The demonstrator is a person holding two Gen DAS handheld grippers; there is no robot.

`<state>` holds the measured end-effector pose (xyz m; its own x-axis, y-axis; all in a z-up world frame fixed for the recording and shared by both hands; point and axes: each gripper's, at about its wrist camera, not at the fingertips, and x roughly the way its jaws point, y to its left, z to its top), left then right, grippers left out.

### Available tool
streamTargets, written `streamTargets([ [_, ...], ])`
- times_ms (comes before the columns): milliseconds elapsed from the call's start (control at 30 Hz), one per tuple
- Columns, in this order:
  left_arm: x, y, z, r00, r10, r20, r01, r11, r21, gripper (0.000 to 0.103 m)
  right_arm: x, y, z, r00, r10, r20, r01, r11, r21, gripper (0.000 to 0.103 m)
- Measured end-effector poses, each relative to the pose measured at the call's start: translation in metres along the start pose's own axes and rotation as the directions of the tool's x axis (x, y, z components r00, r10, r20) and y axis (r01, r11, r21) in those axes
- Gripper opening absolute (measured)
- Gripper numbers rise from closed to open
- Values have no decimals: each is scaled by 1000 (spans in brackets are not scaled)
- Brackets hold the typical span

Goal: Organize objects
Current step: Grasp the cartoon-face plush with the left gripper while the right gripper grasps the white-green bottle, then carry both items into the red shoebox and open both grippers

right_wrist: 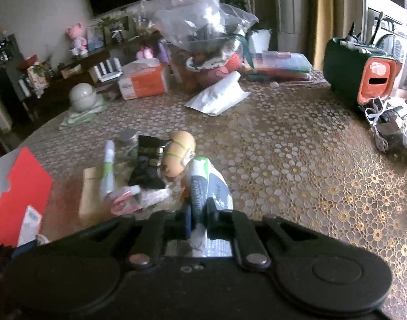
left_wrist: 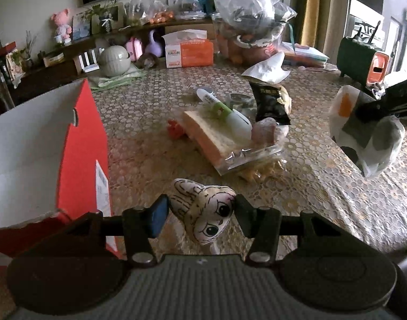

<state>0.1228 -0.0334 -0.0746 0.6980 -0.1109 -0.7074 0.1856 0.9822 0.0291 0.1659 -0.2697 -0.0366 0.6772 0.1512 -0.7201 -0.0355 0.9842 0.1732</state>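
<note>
The left gripper has its fingers pinching a small white plush head with drawn cartoon eyes; one pad presses each side of it, and it hangs between them above the table, which is covered in a gold lace-patterned cloth. Just to the left of these fingers stands an open red box with a pale inside flap. Ahead of the fingers, well clear of them, lies a heap of things: a slice of bread in a clear wrapper, a white tube with a green label lying across it, a black snack packet behind, and a small red thing at the left of the heap. Far beyond, at the table's back edge, sit an orange tissue pack and a pile of clear plastic bags.

To the right of the left fingers, raised off the table, the right gripper shows as dark fingers closed on a white pouch with orange and grey patches.

In the right wrist view, the right gripper's fingers stand nearly together, pinching the top edge of that pouch, which hangs forward from them. Just beyond the fingertips is the same heap, with a tan bun-shaped toy at its right. A green and orange case stands far to the right.
</note>
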Motion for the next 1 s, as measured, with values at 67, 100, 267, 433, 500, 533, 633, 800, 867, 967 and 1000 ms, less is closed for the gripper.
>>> streamTargets([
  [67, -7, 1, 1, 1000, -4, -5, 4, 1000, -3, 53, -11, 3, 0, 1000, 27, 1, -27, 1000, -9, 10],
  [100, -12, 2, 1, 1000, -12, -9, 12, 1000, -13, 53, -15, 6, 0, 999, 39, 3, -38, 999, -16, 10],
  [267, -35, 10, 4, 1000, -31, 2, 31, 999, -33, 53, -37, 24, 0, 995, 98, 13, -97, 994, -49, 10],
  [433, -58, 21, 10, 998, -61, 20, 62, 996, -56, 53, -53, 46, 0, 987, 158, 6, -157, 985, -66, 10],
  [500, -69, 25, 12, 997, -63, 33, 65, 997, -51, 53, -59, 55, 0, 983, 186, 0, -186, 980, -68, 10],
  [533, -74, 28, 13, 997, -65, 39, 67, 997, -49, 53, -62, 60, 1, 981, 193, 2, -192, 978, -75, 10],
  [633, -88, 36, 14, 997, -52, 58, 54, 998, -34, 53, -70, 77, 4, 976, 218, 13, -216, 971, -106, 10],
  [800, -107, 57, 18, 996, -22, 81, 24, 999, -30, 53, -80, 111, 13, 962, 272, 16, -267, 952, -147, 10],
  [867, -114, 68, 20, 996, -3, 89, 7, 999, -38, 53, -82, 125, 15, 955, 295, 17, -289, 943, -165, 10],
  [967, -125, 92, 25, 995, 29, 100, -23, 998, -54, 53, -84, 151, 19, 947, 321, 27, -310, 930, -199, 10],
  [1000, -128, 99, 25, 994, 43, 103, -37, 998, -57, 53, -85, 160, 21, 944, 330, 27, -317, 925, -210, 10],
])
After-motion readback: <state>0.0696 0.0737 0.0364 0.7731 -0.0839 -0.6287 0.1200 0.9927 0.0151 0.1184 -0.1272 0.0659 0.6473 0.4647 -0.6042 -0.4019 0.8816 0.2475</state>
